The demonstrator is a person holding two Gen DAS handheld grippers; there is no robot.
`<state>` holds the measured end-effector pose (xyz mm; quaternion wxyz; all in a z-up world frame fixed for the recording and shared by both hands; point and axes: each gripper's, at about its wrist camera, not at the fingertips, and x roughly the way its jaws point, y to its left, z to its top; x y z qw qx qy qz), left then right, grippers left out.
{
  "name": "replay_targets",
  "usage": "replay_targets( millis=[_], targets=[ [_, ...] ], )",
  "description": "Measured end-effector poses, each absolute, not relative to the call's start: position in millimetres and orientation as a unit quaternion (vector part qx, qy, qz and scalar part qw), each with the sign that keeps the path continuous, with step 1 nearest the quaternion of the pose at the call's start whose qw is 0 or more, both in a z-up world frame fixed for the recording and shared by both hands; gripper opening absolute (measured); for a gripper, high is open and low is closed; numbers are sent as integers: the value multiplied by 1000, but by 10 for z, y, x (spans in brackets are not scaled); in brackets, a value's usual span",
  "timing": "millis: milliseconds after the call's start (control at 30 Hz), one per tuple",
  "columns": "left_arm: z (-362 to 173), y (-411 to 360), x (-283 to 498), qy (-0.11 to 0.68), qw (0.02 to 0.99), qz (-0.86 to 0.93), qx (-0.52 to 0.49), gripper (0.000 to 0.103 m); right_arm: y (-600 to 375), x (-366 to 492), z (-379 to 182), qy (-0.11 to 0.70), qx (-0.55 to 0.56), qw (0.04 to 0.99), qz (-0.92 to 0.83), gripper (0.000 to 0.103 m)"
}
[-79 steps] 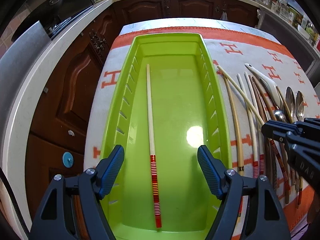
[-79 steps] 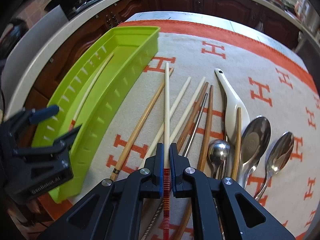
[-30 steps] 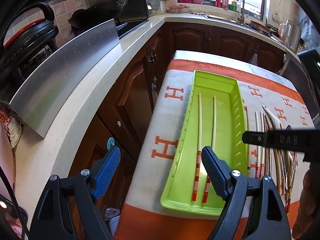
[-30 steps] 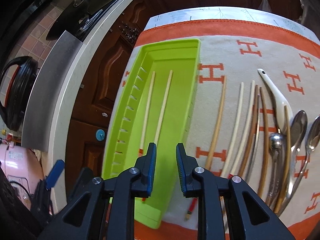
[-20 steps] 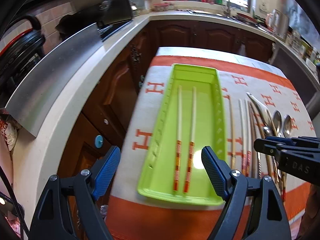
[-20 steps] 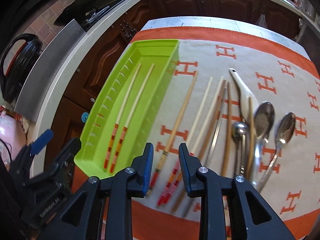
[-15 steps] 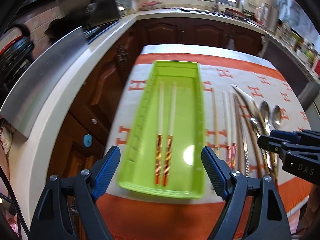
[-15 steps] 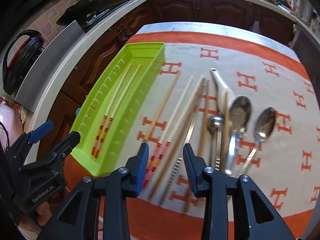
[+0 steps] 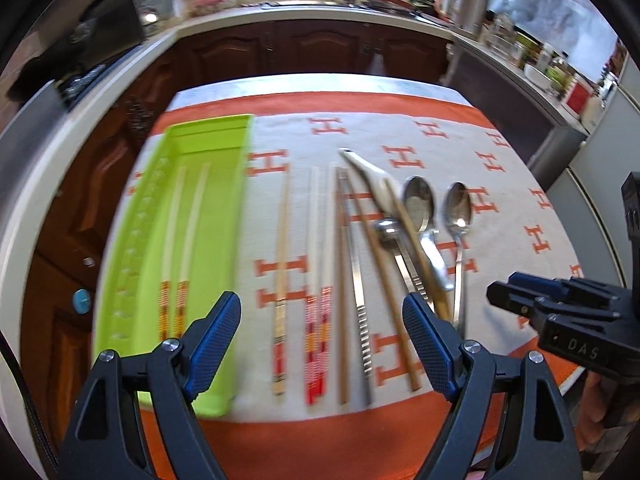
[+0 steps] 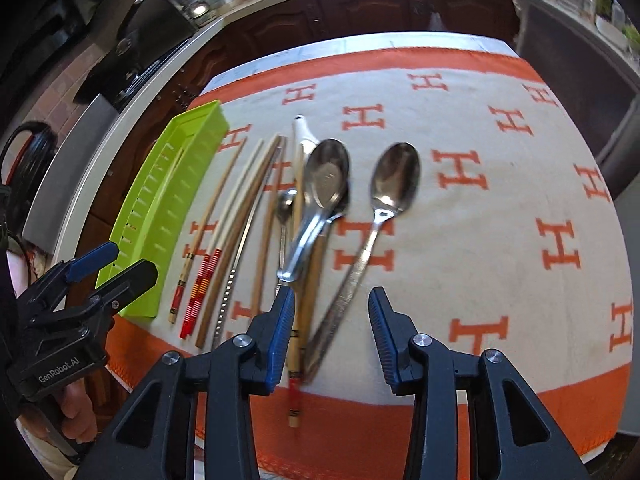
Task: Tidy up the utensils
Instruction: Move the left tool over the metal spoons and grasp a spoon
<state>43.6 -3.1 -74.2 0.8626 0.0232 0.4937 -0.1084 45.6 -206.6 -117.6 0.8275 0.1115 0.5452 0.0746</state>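
Both grippers have swung away from the tray (image 9: pixel 208 208), now left of them with two chopsticks (image 9: pixel 188 248) inside. The right gripper (image 10: pixel 332 328) hangs empty over the spoons (image 10: pixel 396 184), jaws partly apart after opening; the left gripper (image 9: pixel 320 344) gapes wide above the loose chopsticks (image 9: pixel 316 280). Next pickup, I judge: lower and close on one utensil.

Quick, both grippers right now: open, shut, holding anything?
Left gripper: open, empty.
Right gripper: open, has just been opening, nothing between its pads.
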Motion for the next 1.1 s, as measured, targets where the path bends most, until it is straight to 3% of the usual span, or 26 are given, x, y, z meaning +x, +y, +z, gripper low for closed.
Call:
replay_targets(
  millis=[133, 233, 400, 567, 867, 1100],
  targets=[
    [-807, -253, 591, 505, 852, -136, 13, 81, -2274, 438, -1247, 544, 136, 825, 71, 39],
    [-868, -389, 762, 517, 842, -158, -2, 72, -2355, 468, -1281, 540, 144, 826, 71, 39],
    [-993, -544, 1031, 547, 817, -181, -36, 41, -2471, 515, -1364, 541, 159, 822, 72, 39],
    [-1150, -665, 1234, 594, 775, -200, -85, 26, -2605, 544, -1468, 544, 177, 817, 72, 39],
    [-1255, -858, 1267, 620, 758, -193, -68, 22, -2766, 586, -1603, 547, 202, 809, 74, 39],
    [-1166, -896, 1537, 591, 787, -174, -34, 22, -2808, 593, -1646, 547, 209, 807, 77, 39]
  ],
)
